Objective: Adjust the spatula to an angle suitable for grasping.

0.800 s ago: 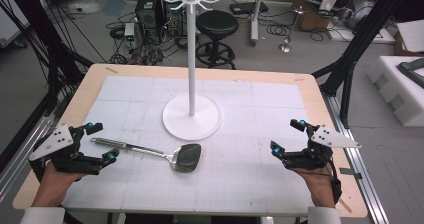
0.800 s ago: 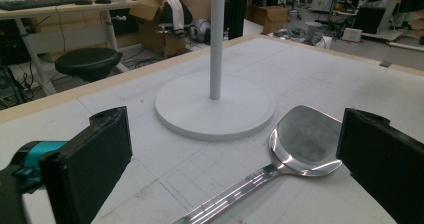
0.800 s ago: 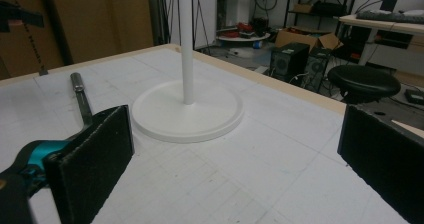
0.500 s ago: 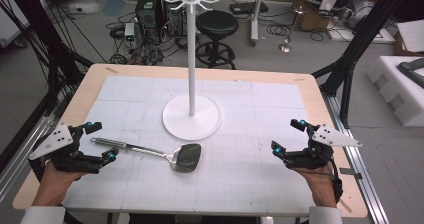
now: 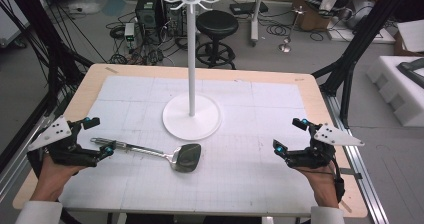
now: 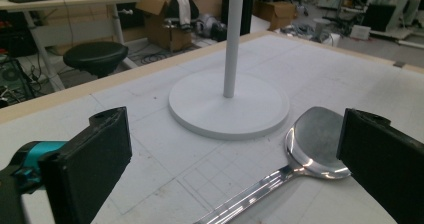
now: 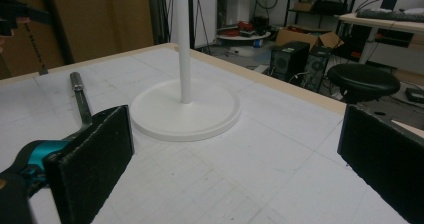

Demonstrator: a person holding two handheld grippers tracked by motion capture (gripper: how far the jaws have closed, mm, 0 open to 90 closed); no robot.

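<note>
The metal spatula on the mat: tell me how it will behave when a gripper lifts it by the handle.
The spatula looks like polished steel, so it is probably stiff and may slip between the pads. Its broad blade sits at one end of a thin handle, so it will likely droop blade-first if gripped near the handle's tip. Lying flat, it seems unlikely to roll.

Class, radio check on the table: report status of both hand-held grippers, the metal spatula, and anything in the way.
Left hand-held gripper open, at spatula handle end, not gripping. Right hand-held gripper open, empty. Spatula flat on mat. White stand behind it, apart.
</note>
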